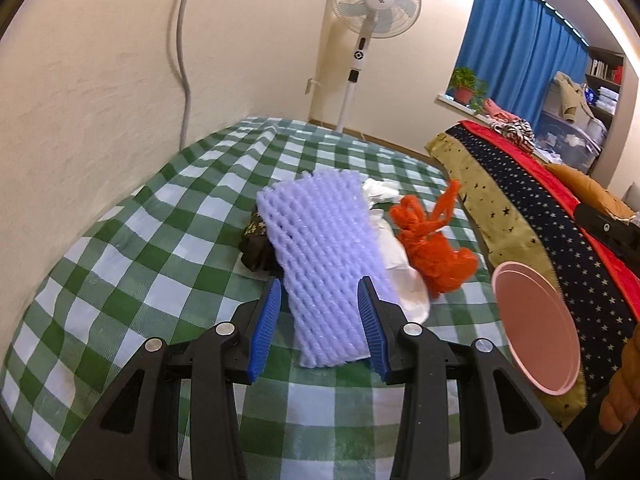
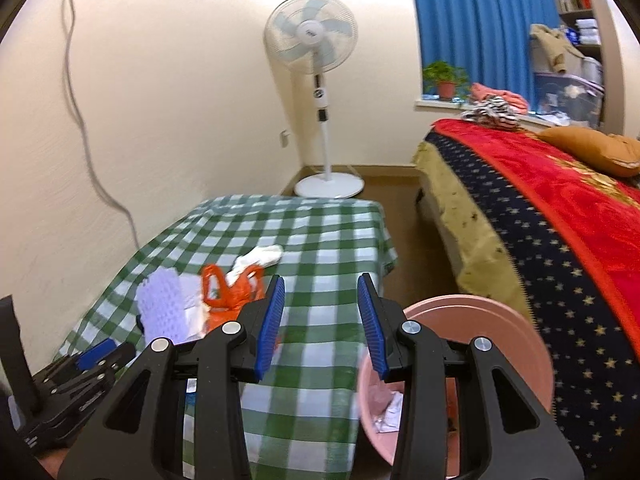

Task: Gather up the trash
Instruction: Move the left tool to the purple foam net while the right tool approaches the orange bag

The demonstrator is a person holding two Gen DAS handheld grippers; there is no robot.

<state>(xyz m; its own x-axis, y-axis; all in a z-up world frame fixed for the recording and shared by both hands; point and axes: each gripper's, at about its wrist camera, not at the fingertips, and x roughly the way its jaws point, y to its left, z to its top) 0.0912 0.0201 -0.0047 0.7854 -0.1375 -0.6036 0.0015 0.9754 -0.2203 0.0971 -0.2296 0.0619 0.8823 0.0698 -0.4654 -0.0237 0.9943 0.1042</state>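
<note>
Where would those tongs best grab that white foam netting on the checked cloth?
Probably at its near end. The foam net lies flat and long, pointing away from the left tongs, whose open blue pads already straddle that end. Coming from the near side, squeeze across its width; the soft mesh should compress.

On the green-and-white checked tablecloth (image 1: 132, 248), at frame centre of the left wrist view: one pale lilac foam fruit net (image 1: 324, 256), one orange plastic bag (image 1: 436, 248), one white crumpled paper wad (image 1: 380, 192), one white plastic wrapper (image 1: 404, 280) under the net's right edge, one dark crumpled wrapper (image 1: 256, 244) at its left. Five trash items, counted.

At right: one pink round plastic bin (image 1: 536, 332).

Upper centre: one white pedestal fan (image 1: 376, 4). Upper right: one blue curtain (image 1: 516, 52), one potted green plant (image 1: 464, 84).

Two grippers: left gripper (image 1: 320, 316), right gripper (image 2: 321, 316).
</note>
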